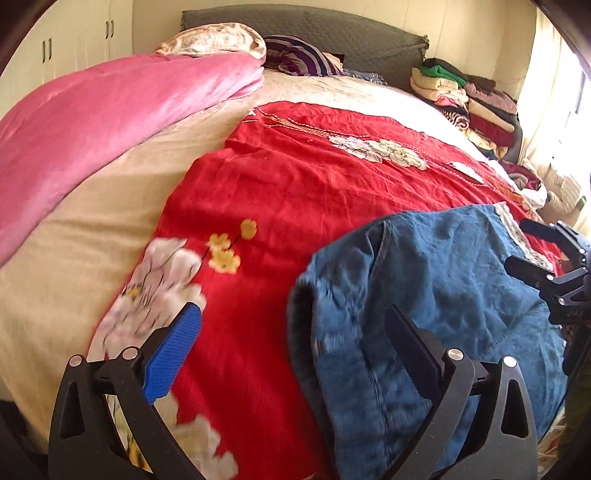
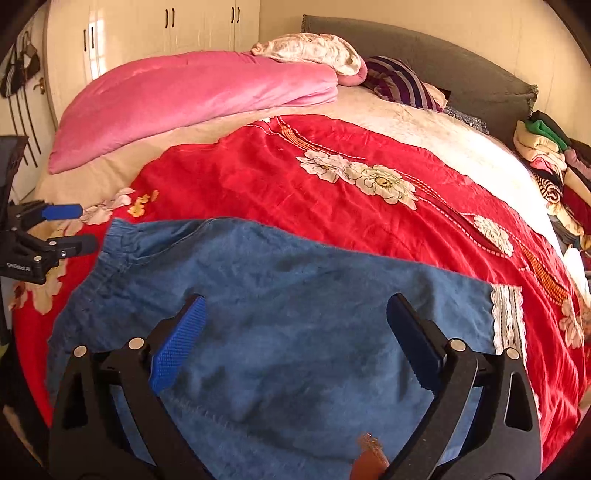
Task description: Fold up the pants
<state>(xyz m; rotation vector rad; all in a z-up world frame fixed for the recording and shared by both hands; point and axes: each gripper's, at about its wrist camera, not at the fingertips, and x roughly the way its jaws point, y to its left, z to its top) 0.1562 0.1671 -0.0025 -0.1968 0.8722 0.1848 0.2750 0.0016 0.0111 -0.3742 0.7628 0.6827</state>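
Blue denim pants point(image 2: 295, 295) with white lace cuffs point(image 2: 508, 317) lie flat on a red flowered bedspread point(image 2: 258, 177). In the left wrist view the pants point(image 1: 424, 295) fill the lower right, waistband toward me. My left gripper point(image 1: 295, 328) is open and empty, hovering over the waistband's left edge; it also shows in the right wrist view point(image 2: 66, 229) at the far left. My right gripper point(image 2: 295, 321) is open and empty above the middle of the pants; it also shows in the left wrist view point(image 1: 524, 243) at the right edge.
A pink quilt point(image 2: 192, 96) lies folded along the bed's left side, with pillows point(image 2: 402, 81) at the grey headboard point(image 2: 443, 55). A stack of folded clothes point(image 2: 554, 166) sits at the bed's right edge. White wardrobes point(image 2: 147, 29) stand behind.
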